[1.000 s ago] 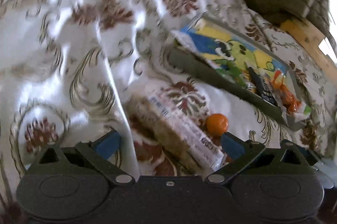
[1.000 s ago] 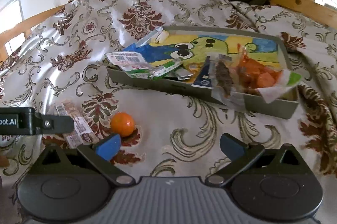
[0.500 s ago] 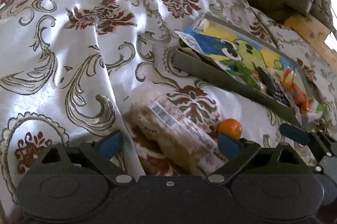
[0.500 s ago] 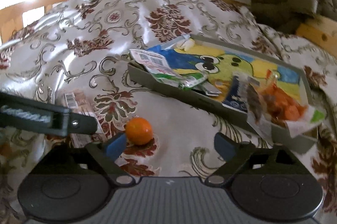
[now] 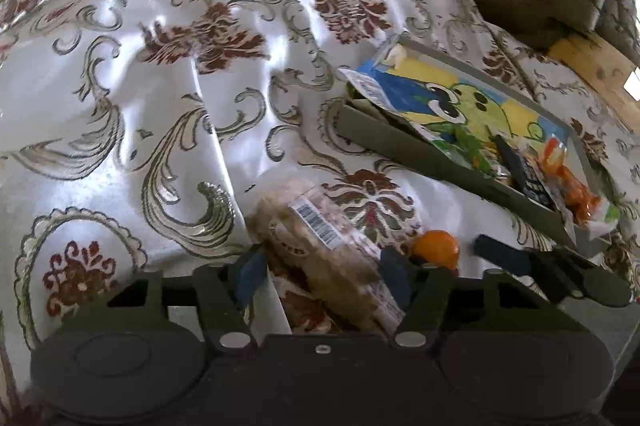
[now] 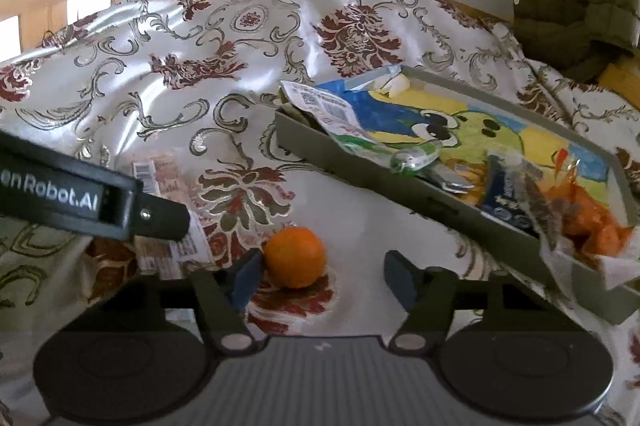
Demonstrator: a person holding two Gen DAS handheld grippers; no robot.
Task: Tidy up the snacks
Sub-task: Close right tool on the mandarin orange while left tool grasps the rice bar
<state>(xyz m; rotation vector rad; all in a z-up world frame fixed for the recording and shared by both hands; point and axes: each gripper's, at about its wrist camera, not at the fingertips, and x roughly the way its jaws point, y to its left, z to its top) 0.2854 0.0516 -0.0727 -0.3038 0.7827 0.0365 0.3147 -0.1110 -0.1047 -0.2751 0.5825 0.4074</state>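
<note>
Now, in the left wrist view, the left gripper (image 5: 322,276) is seen with jaws apart around the clear packet of biscuits (image 5: 320,246) lying on the patterned bedspread (image 5: 160,65), an orange (image 5: 436,248) just beside it. Over in the right wrist view, the right gripper (image 6: 322,276) is held with jaws apart, the orange (image 6: 295,257) just touching its left pad, while the grey tray (image 6: 360,165) of wrapped snacks is seen beyond to the right.
</note>
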